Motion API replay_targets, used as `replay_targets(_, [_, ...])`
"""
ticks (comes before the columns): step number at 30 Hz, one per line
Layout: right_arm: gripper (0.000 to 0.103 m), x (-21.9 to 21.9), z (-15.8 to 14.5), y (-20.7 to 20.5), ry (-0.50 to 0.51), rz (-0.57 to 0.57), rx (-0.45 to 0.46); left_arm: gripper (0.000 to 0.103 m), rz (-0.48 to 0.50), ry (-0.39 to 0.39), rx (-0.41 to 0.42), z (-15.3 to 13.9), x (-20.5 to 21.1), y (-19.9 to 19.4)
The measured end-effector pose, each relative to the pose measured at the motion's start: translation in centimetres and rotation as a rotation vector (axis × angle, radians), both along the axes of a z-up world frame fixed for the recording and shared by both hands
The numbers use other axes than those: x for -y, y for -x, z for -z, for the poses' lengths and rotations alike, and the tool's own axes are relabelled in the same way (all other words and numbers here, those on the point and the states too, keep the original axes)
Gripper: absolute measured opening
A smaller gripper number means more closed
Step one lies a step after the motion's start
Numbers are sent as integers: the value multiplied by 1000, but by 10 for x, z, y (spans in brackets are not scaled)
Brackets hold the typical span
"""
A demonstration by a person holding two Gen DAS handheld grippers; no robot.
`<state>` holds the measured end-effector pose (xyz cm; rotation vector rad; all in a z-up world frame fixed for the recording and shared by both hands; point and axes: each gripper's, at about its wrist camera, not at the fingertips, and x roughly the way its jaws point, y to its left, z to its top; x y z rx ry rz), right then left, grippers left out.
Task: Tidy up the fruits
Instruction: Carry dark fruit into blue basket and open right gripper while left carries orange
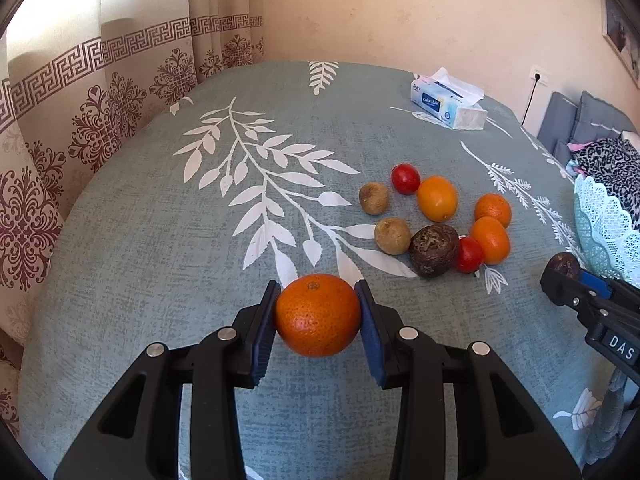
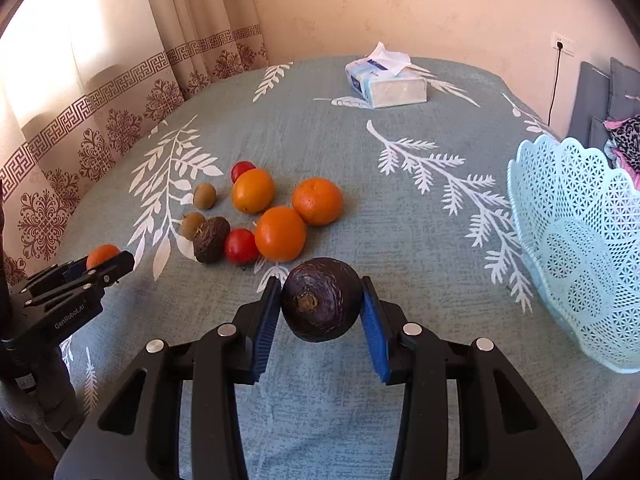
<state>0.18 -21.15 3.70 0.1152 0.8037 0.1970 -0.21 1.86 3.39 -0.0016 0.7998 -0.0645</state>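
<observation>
Tangerine point(image 1: 318, 314) clamped between the blue pads of the left tool point(image 1: 318, 320), held just above the leaf-print cloth point(image 1: 160, 240); dark avocado point(image 2: 322, 300) gripped the same way by the right tool point(image 2: 322, 312), stem scar toward the camera. Remaining fruit — three oranges point(image 2: 280, 234), two red ones point(image 2: 241, 246), two small brown ones point(image 2: 204, 196), another dark avocado point(image 2: 211, 239) — clustered mid-cloth; pale blue lattice basket point(image 2: 580, 248) tilted at the right; tissue pack point(image 2: 386, 82) at the far edge.
</observation>
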Motion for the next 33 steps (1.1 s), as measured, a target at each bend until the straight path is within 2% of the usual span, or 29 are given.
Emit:
replay_targets(4, [41, 17, -20, 4, -2, 48, 49, 38, 13, -4, 17, -8, 7, 3])
replay_targets(8, [41, 46, -38, 4, 0, 143, 80, 38, 26, -9, 33, -16, 15, 6])
replay_targets(14, [41, 99, -43, 1, -81, 281, 54, 38, 54, -15, 61, -30, 31, 12])
replay_targets(17, [41, 118, -44, 2, -64, 350, 60, 38, 75, -21, 78, -37, 41, 15])
replay_targets(20, [41, 135, -39, -1, -36, 417, 51, 38, 98, -26, 94, -45, 52, 18])
replay_targets(24, [41, 148, -24, -9, 55, 495, 33, 38, 133, -35, 116, -55, 68, 21])
replay_targets(27, [41, 161, -11, -14, 6, 503, -21, 38, 162, -37, 138, -64, 82, 24])
replay_targets(33, [41, 175, -6, -15, 8, 547, -40, 38, 220, -44, 173, -78, 109, 27])
